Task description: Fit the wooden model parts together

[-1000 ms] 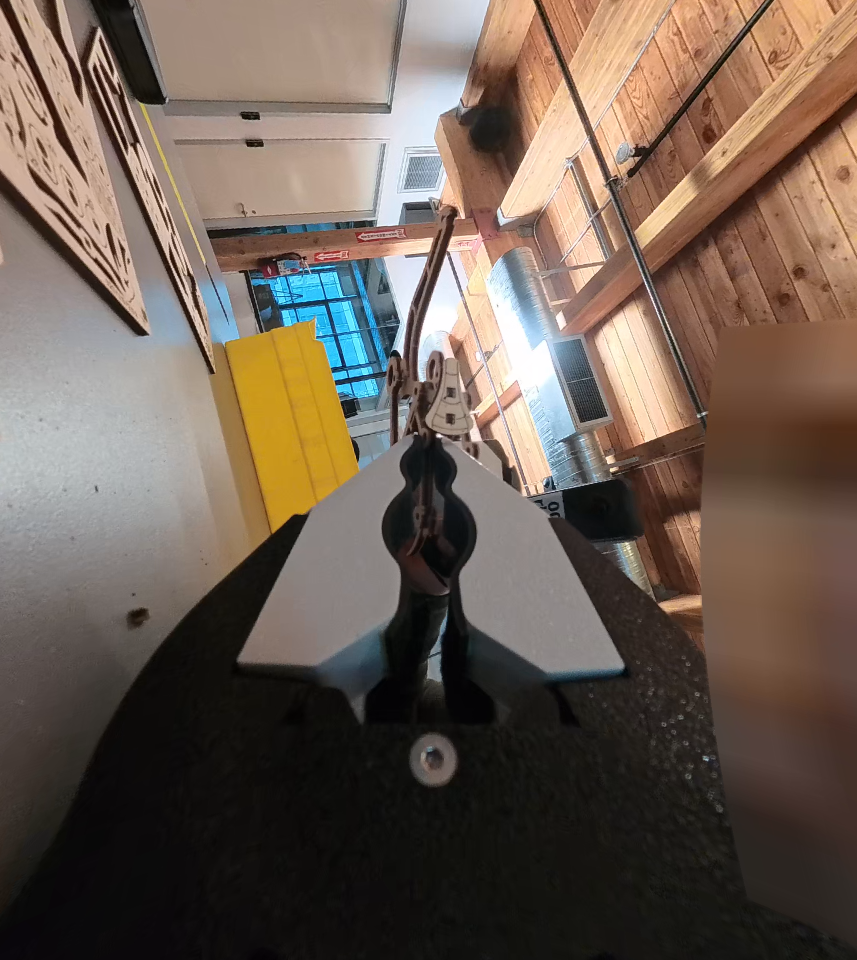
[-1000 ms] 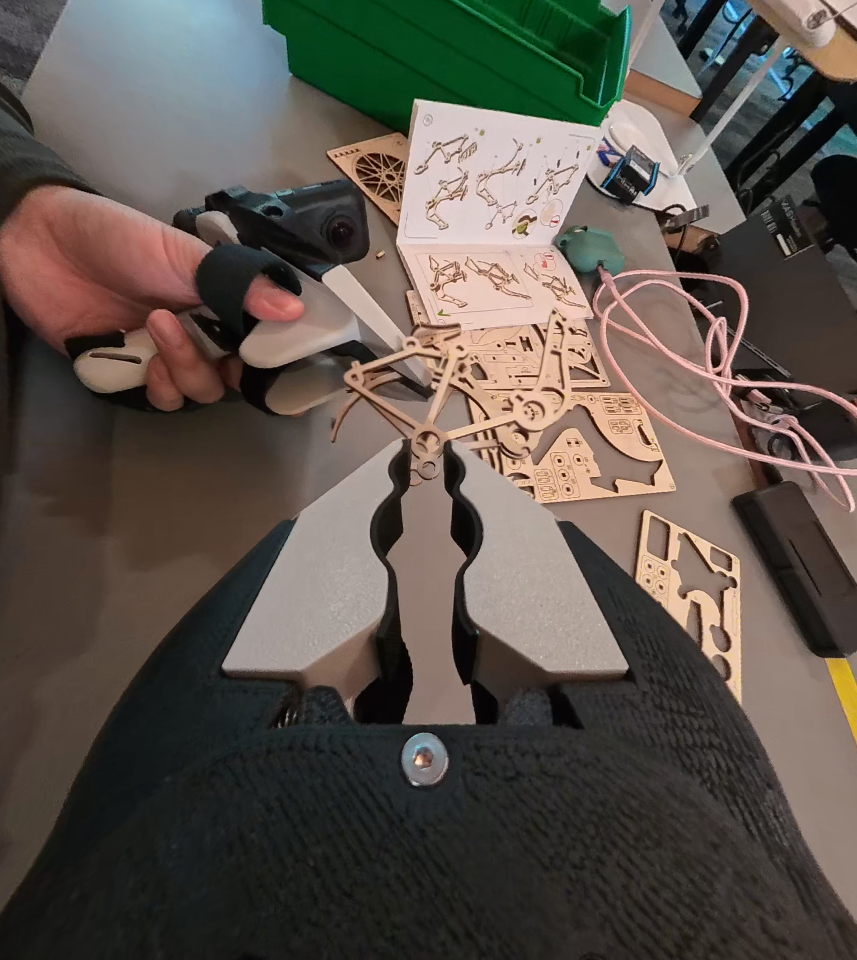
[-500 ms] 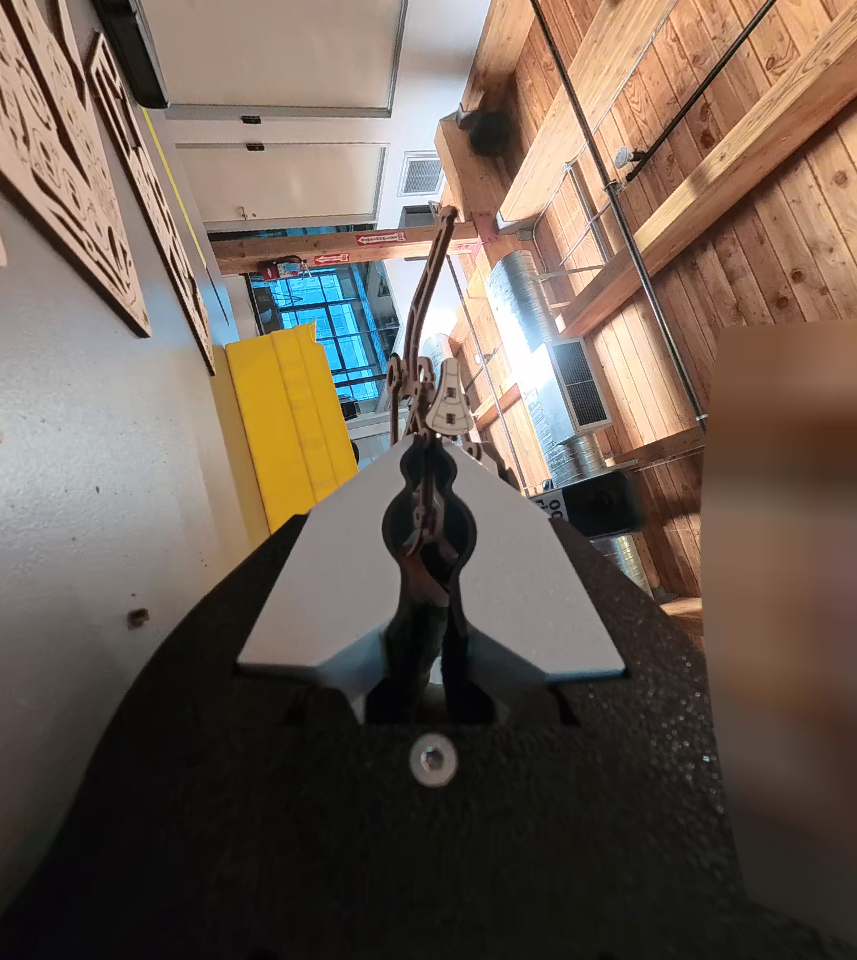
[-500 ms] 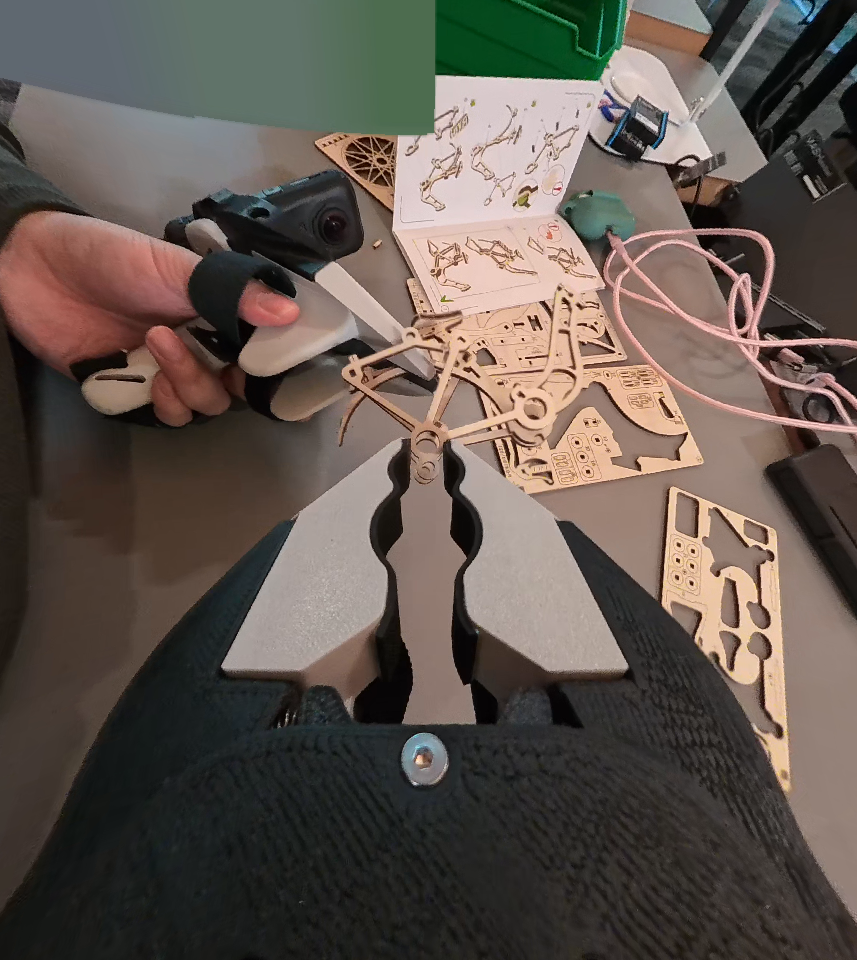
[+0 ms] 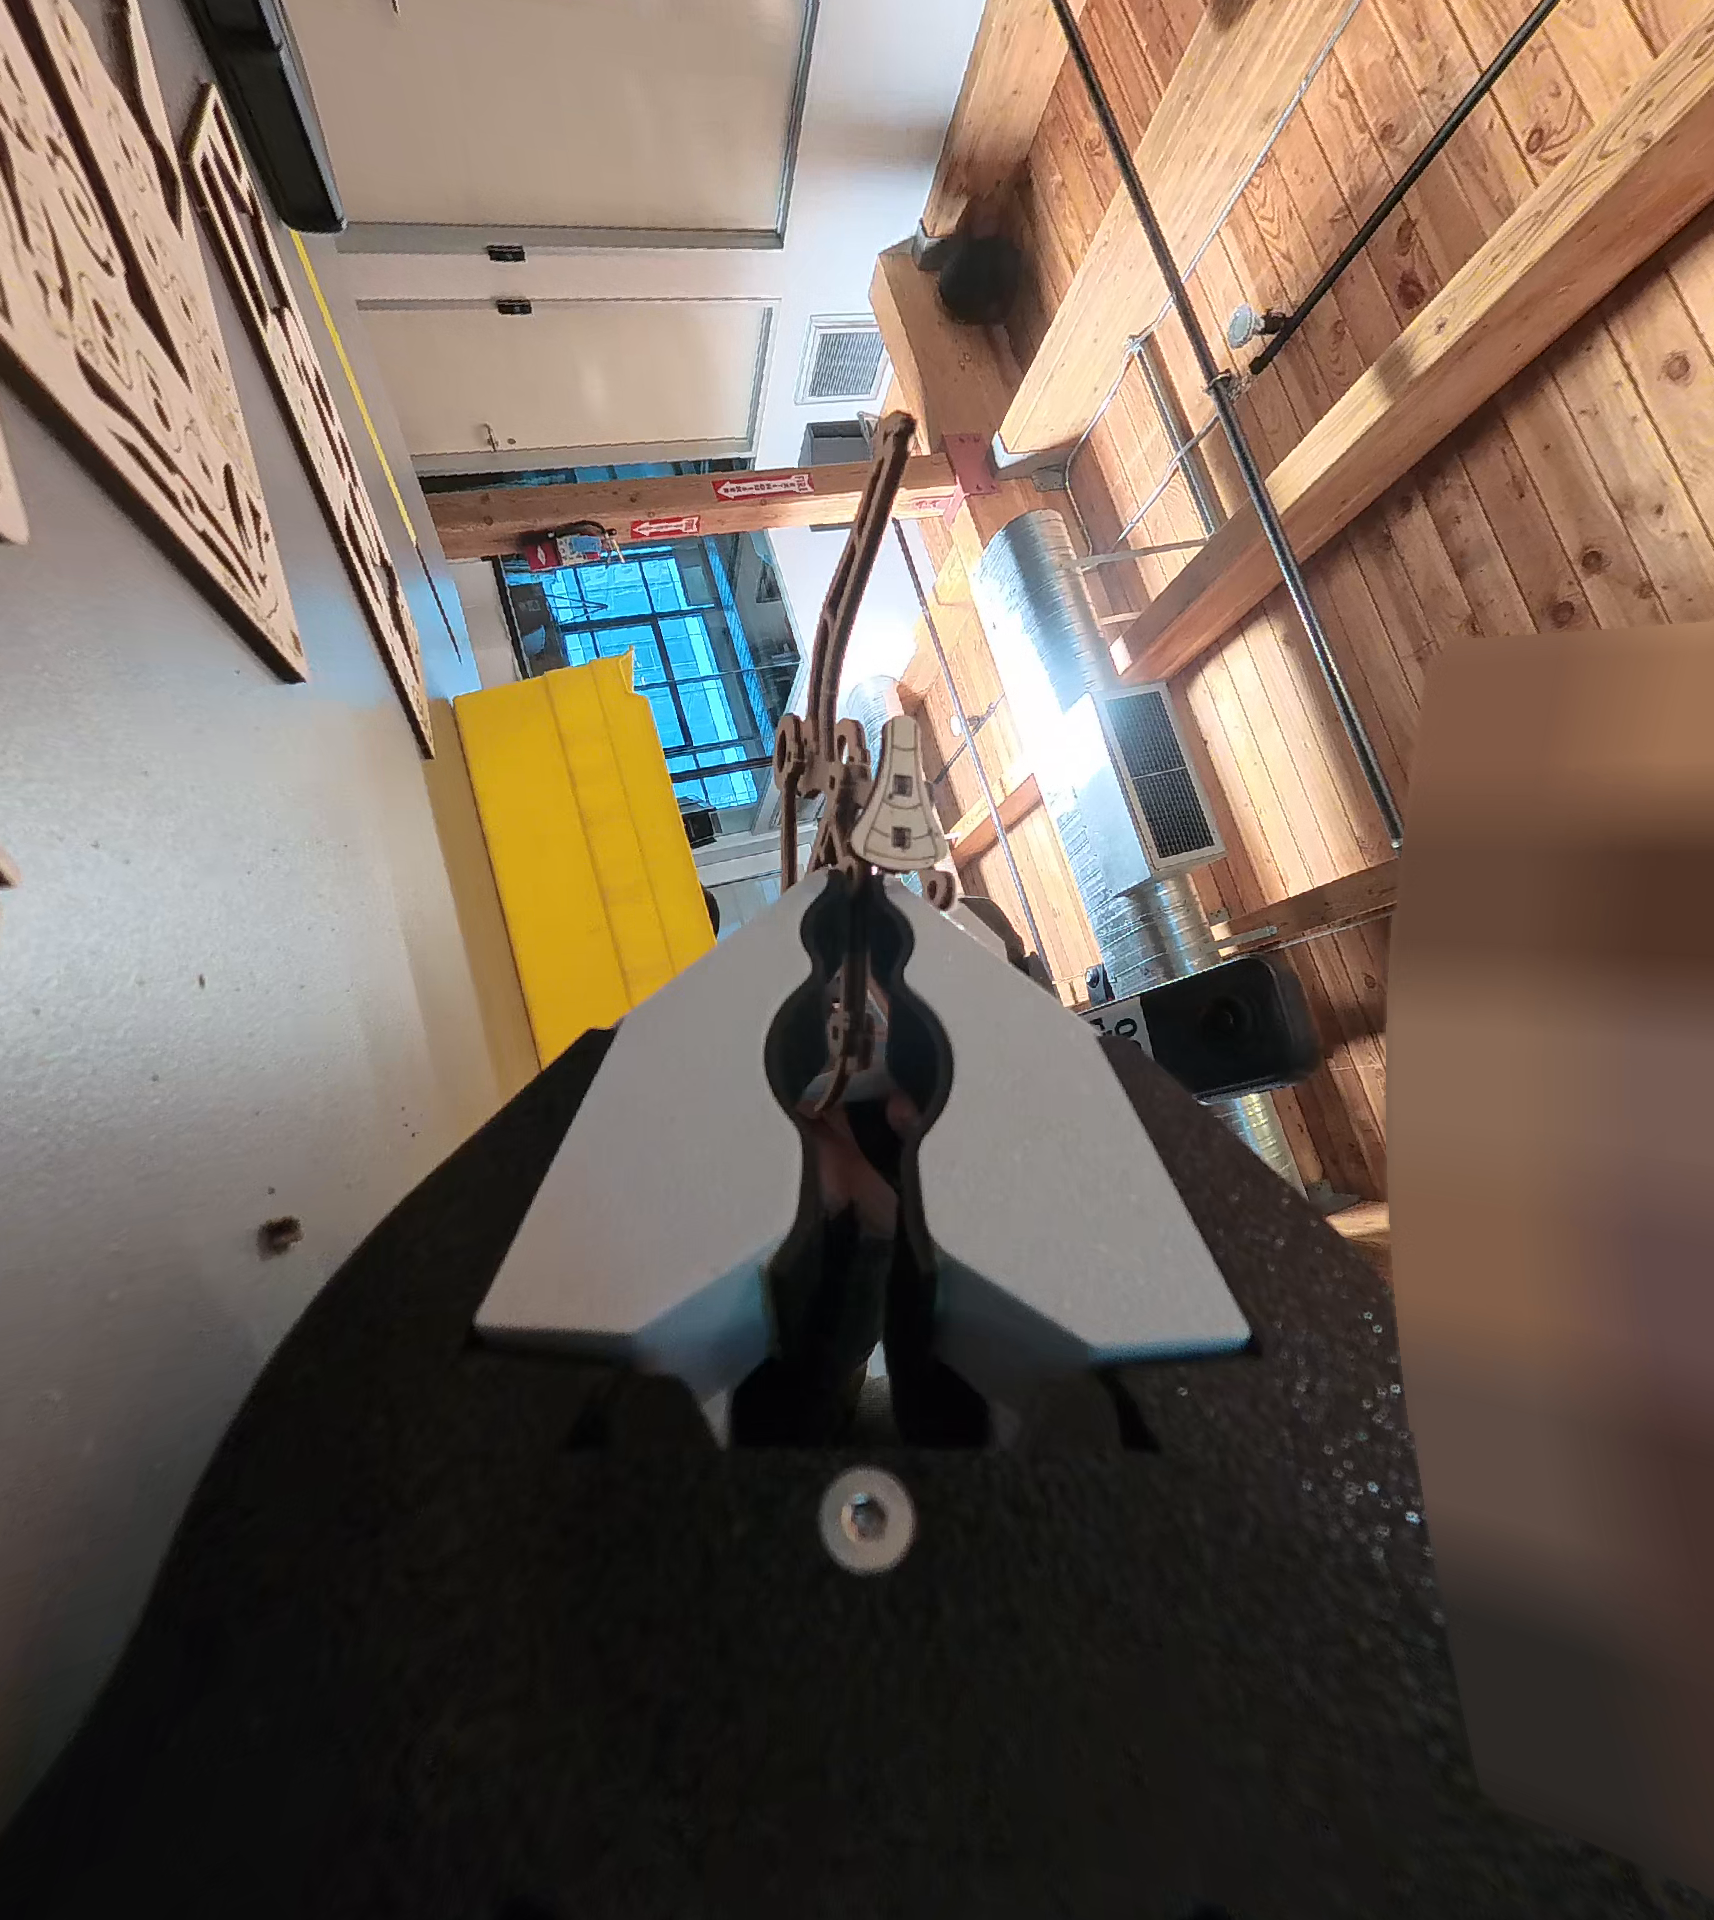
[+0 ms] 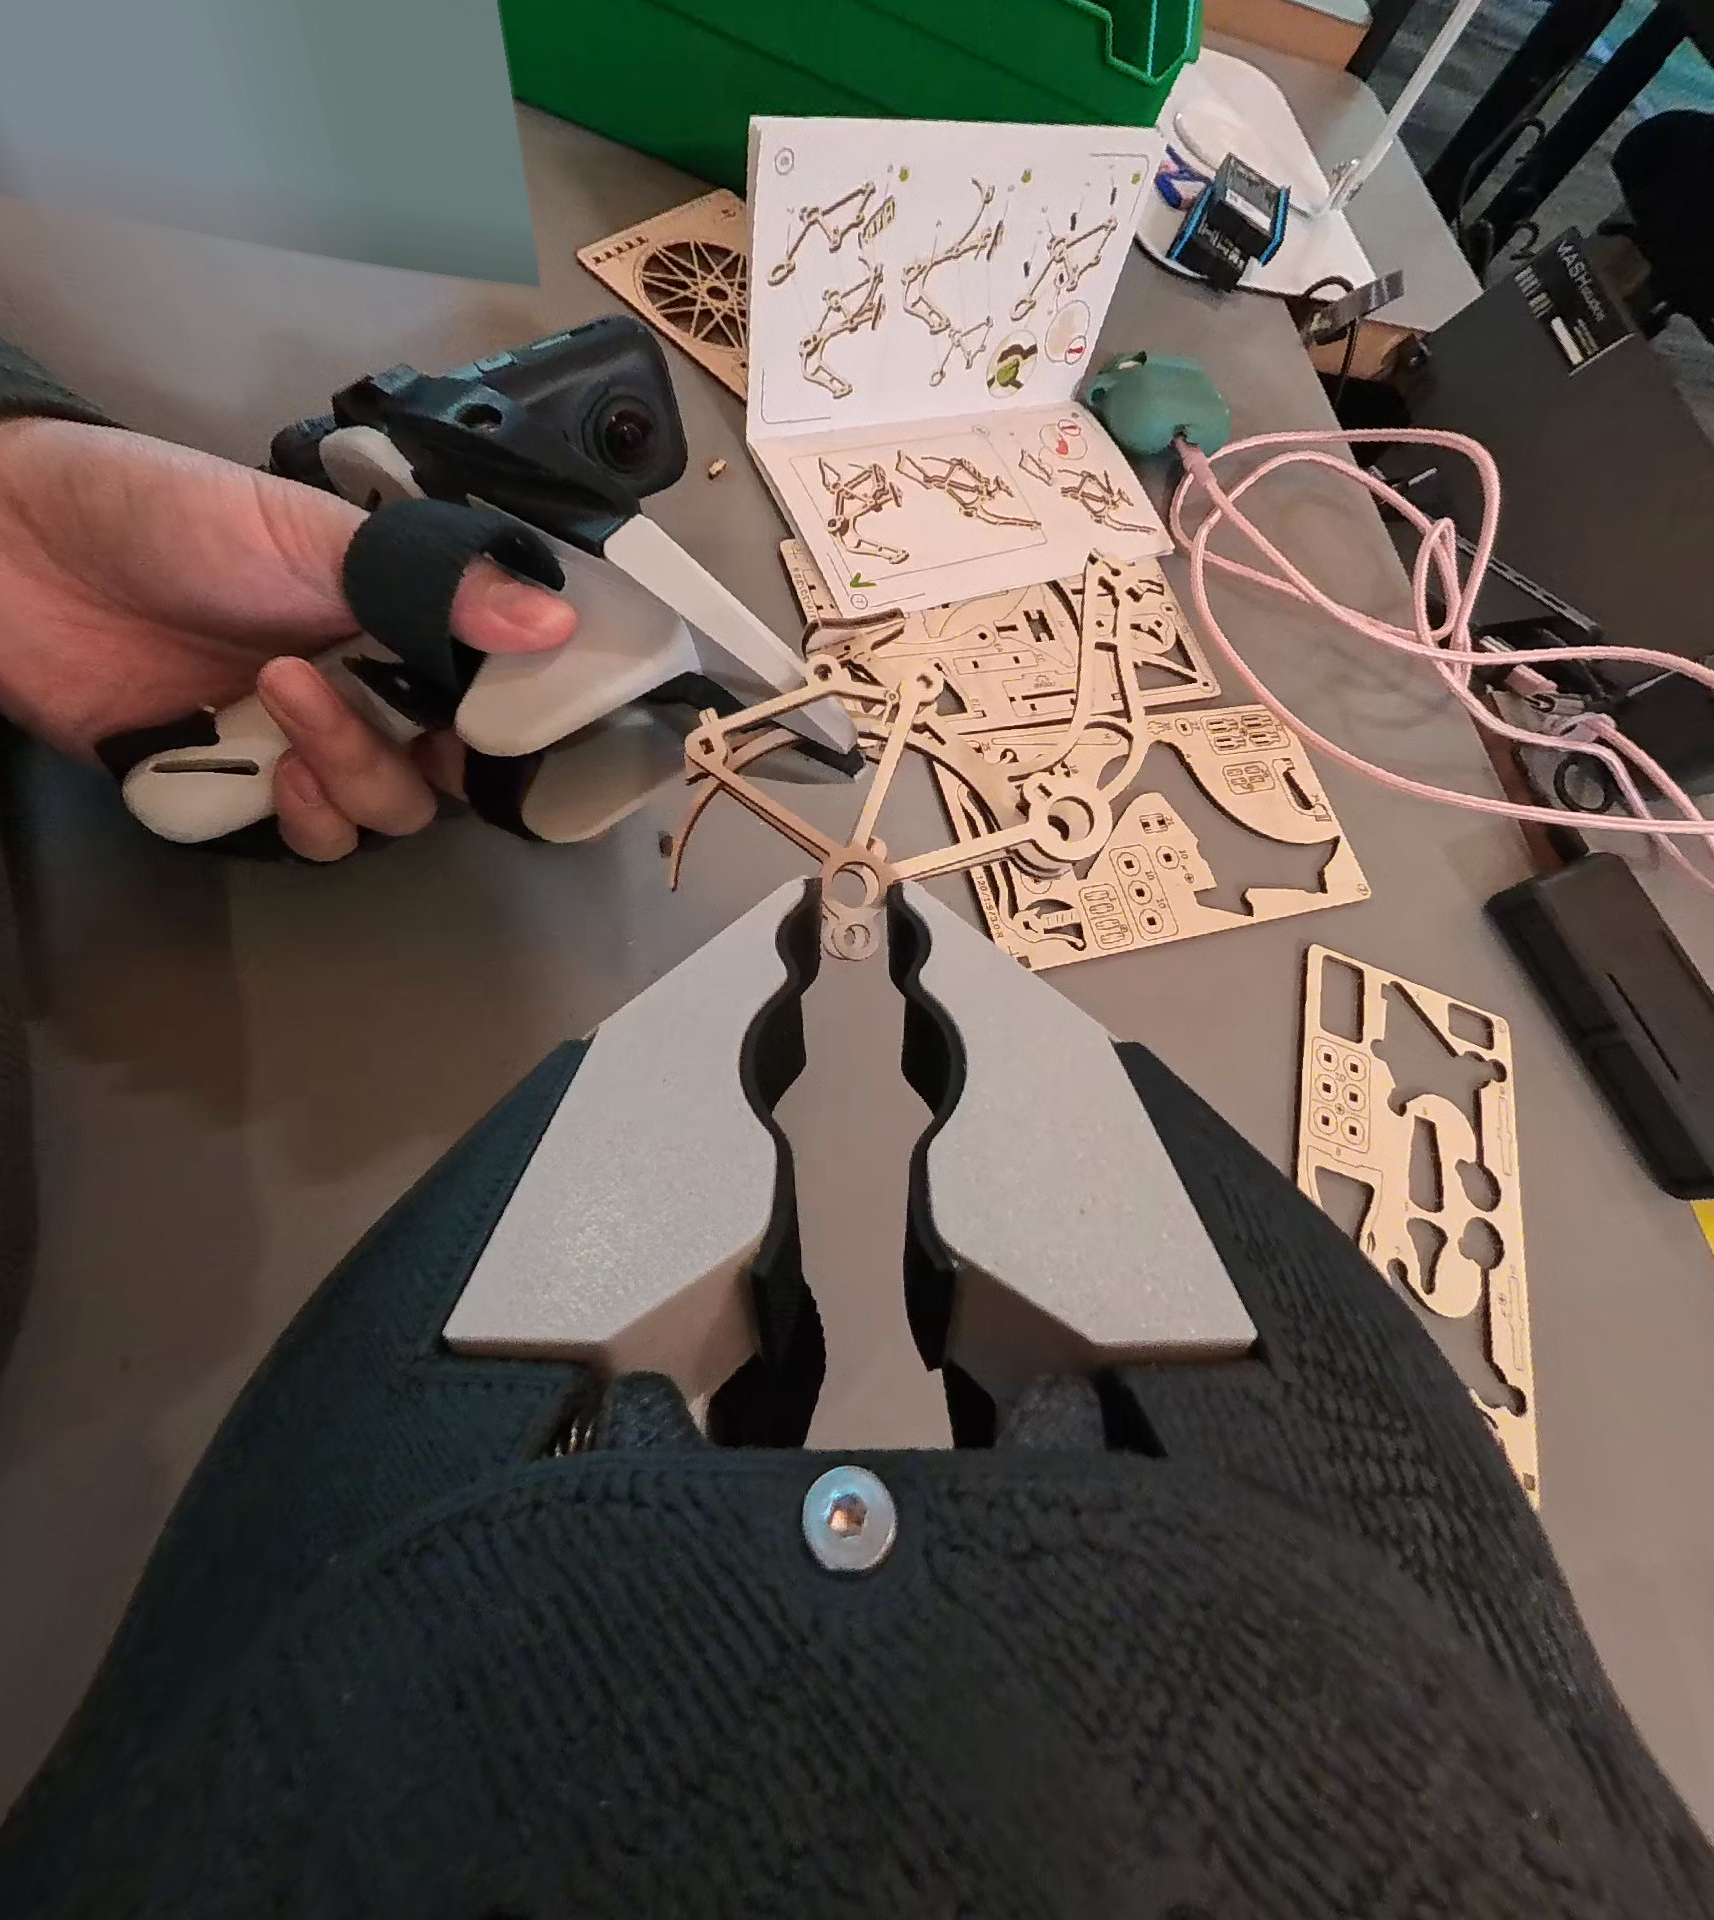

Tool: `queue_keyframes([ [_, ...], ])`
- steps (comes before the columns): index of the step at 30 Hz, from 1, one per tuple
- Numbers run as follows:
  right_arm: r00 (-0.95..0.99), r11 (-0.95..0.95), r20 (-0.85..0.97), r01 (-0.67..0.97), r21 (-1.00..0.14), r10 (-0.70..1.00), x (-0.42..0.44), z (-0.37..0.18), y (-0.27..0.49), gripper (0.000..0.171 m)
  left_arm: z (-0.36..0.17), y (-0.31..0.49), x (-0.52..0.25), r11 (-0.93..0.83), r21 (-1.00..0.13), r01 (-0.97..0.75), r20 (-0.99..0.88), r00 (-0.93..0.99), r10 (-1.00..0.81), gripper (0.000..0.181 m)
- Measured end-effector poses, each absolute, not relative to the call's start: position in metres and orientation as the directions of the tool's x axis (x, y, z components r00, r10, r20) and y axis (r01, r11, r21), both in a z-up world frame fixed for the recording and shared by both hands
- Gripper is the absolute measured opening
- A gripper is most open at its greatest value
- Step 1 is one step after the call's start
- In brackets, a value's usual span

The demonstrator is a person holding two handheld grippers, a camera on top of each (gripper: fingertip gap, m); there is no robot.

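The wooden bicycle-frame model [image 6: 1050, 831] hangs in the air over the grey table [image 6: 261, 987], held by both grippers. My right gripper [image 6: 851, 909] is shut on the ring hub at the frame's near end. My left gripper [image 6: 832, 727], in a person's hand [image 6: 157, 603], comes in from the left and is shut on the frame's upper bar. In the left wrist view the left gripper [image 5: 858, 888] clamps the frame [image 5: 858, 582] seen edge-on, with a pale saddle piece [image 5: 897, 805] just past the tips.
An open instruction booklet [image 6: 936, 312] and several punched wooden part sheets [image 6: 1196, 862] lie behind the model, with another sheet [image 6: 1414, 1164] at right. A green bin [image 6: 832, 62] stands at the back. A pink cable [image 6: 1455, 623] and a black box [image 6: 1642, 1018] lie right. Only a small space, under 4 cm, lies between the two pairs of fingers.
The right wrist view has drifted so the table items sit lower and farther right. Both grippers keep their hold on the frame, and the left wrist view is almost unchanged.
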State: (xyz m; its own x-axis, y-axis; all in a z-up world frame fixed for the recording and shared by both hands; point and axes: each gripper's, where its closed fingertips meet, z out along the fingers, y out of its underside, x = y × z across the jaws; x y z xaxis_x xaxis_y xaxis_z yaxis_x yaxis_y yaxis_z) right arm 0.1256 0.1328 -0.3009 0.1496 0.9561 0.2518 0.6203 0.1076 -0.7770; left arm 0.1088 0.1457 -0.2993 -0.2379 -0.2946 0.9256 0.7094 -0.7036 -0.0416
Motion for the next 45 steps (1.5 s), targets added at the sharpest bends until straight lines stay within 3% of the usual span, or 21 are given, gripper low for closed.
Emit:
queue_keyframes([
  [7,0.306,0.013,0.270,0.638,-0.770,0.913,0.163,-0.292,0.158,0.011,-0.299,0.147,0.107,-0.695,-0.038,0.718,0.926,-0.235,-0.294,0.000],
  [14,0.382,-0.210,0.139,0.735,-0.644,0.914,0.199,-0.378,0.154,0.011,-0.300,0.147,0.106,-0.693,-0.035,0.720,0.927,-0.235,-0.291,0.000],
  [17,0.334,-0.172,0.150,0.761,-0.626,0.931,0.198,-0.390,0.148,0.011,-0.300,0.147,0.106,-0.693,-0.032,0.720,0.927,-0.238,-0.290,0.000],
  [22,0.284,-0.087,0.196,0.746,-0.660,0.939,0.188,-0.376,0.145,0.044,-0.299,0.149,0.102,-0.687,-0.023,0.727,0.926,-0.243,-0.288,0.000],
  [26,0.194,0.228,0.451,0.653,-0.722,0.872,0.162,-0.331,0.145,0.054,-0.299,0.149,0.102,-0.690,-0.016,0.724,0.925,-0.251,-0.284,0.000],
  [29,0.123,0.515,0.720,0.618,-0.594,0.683,0.144,-0.305,0.144,0.064,-0.298,0.148,0.102,-0.692,-0.012,0.722,0.924,-0.256,-0.284,0.000],
  [32,0.058,0.673,0.877,0.617,-0.407,0.477,0.130,-0.298,0.146,0.066,-0.298,0.148,0.102,-0.694,-0.011,0.720,0.924,-0.259,-0.283,0.000],
  [38,-0.118,0.766,0.976,0.640,-0.066,0.183,0.112,-0.317,0.156,0.060,-0.297,0.148,0.103,-0.702,-0.008,0.712,0.922,-0.267,-0.281,0.000],
  [45,-0.112,0.776,0.992,0.630,0.028,0.055,0.100,-0.313,0.160,0.041,-0.296,0.146,0.106,-0.721,-0.010,0.693,0.922,-0.274,-0.276,0.000],
])
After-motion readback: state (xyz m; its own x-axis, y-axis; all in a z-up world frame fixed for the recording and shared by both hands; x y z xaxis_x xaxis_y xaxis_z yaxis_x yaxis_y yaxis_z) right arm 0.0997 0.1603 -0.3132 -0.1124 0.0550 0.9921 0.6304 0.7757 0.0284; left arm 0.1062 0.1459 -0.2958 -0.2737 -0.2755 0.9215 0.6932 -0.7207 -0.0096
